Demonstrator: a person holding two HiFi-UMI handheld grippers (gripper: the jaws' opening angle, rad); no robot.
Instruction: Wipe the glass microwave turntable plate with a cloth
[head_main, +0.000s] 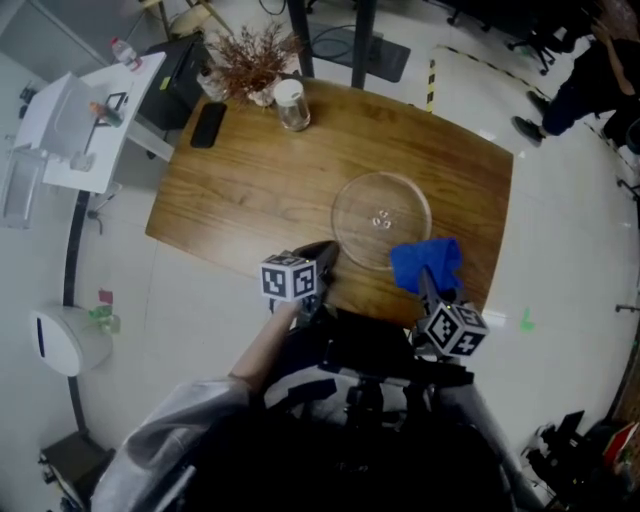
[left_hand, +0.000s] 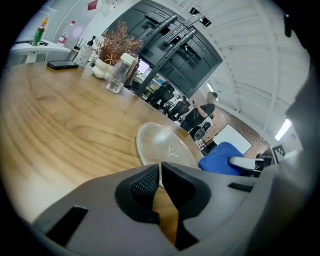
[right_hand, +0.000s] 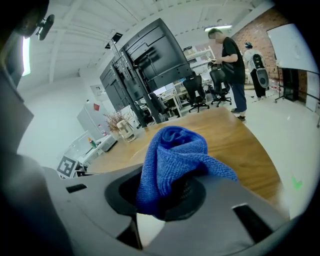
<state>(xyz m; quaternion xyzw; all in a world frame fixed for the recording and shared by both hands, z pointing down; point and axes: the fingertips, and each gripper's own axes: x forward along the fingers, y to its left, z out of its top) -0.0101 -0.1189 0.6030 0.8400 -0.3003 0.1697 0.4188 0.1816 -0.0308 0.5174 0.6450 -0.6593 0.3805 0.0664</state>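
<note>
Glass turntable plate (head_main: 381, 220) lies flat toward the near right part of a wooden table (head_main: 250, 180), with nothing on it. A bunched blue cloth (head_main: 425, 262) is at the plate's near right rim, overlapping it in the head view. Whether it is already pressing on the glass cannot be told. Wiping looks about to begin rather than under way, so the step in hand is probably bringing the cloth onto the plate. The next move likely calls for lowering the cloth flat on the glass and sweeping it across while the plate is kept from sliding. The right gripper (head_main: 428, 283) has its 2 jaws clamped on the cloth, which bulges out above them. The left gripper (left_hand: 160, 169) has its jaws almost together with only a thin slit, gripping nothing, its tips just beside the plate's near left rim.
</note>
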